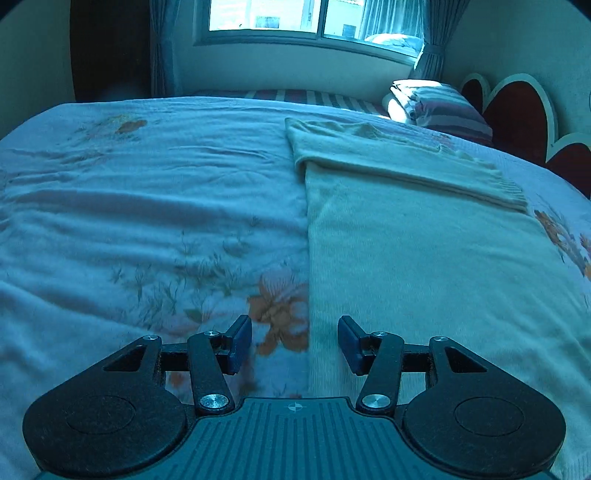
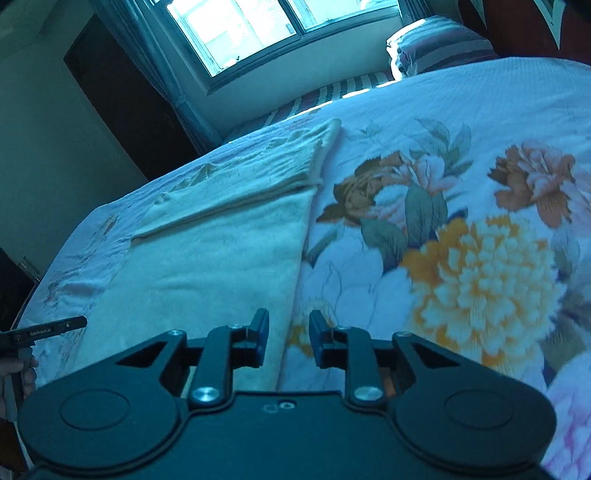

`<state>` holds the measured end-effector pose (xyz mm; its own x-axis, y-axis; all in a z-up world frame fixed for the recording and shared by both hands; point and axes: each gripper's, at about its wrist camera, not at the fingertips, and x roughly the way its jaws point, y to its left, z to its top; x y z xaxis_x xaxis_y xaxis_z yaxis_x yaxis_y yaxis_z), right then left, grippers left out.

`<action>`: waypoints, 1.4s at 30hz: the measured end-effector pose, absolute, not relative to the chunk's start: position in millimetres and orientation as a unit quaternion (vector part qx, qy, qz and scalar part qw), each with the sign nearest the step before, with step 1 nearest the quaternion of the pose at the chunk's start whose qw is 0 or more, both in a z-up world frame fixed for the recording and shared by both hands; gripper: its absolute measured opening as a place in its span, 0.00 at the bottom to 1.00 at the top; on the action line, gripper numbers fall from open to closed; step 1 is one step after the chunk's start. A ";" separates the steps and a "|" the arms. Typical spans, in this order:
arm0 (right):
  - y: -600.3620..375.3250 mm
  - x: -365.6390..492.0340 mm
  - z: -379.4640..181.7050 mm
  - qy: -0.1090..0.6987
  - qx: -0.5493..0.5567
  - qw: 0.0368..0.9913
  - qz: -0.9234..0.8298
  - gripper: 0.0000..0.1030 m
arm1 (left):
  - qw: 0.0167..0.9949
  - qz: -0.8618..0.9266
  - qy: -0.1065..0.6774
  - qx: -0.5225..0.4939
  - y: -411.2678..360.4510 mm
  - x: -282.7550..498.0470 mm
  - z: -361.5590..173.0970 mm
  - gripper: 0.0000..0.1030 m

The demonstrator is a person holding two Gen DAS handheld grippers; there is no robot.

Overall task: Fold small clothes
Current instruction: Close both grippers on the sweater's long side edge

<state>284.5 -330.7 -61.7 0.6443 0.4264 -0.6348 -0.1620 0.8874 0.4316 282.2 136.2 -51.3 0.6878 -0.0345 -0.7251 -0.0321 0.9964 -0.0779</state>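
A cream knitted sweater (image 1: 424, 251) lies flat on the floral bedspread (image 1: 147, 221), with a sleeve (image 1: 399, 166) folded across its far part. My left gripper (image 1: 295, 343) is open and empty, low over the sweater's left edge near its hem. In the right wrist view the sweater (image 2: 221, 258) lies left of centre, its folded sleeve (image 2: 258, 181) further away. My right gripper (image 2: 289, 341) is open and empty, straddling the sweater's right edge. Part of the left gripper (image 2: 48, 328) shows at the far left of that view.
The bedspread (image 2: 461, 184) with big flowers stretches to the right. A striped pillow (image 1: 436, 107) and folded bedding lie at the far right by a red heart-shaped headboard (image 1: 517, 110). A window (image 1: 314, 18) and a dark doorway (image 2: 129, 92) stand beyond the bed.
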 end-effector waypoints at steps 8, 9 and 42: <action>-320.2 203.2 -73.6 0.415 0.214 0.875 0.129 0.26 | 0.914 -0.033 0.398 -0.070 142.0 231.4 -61.7 0.50; -318.1 195.9 -74.9 0.415 0.227 0.872 0.125 0.26 | 0.914 -0.037 0.399 -0.061 139.4 226.5 -62.1 0.50; -326.8 131.1 -114.5 0.386 0.457 0.790 0.131 0.35 | 0.828 -0.184 0.416 -0.329 172.2 175.3 -98.5 0.38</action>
<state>131.1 -326.8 -114.5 0.6682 0.5594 -0.4904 0.1464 0.5474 0.8239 175.3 172.2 -98.5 0.5864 -0.5773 -0.5683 0.0303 0.7167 -0.6967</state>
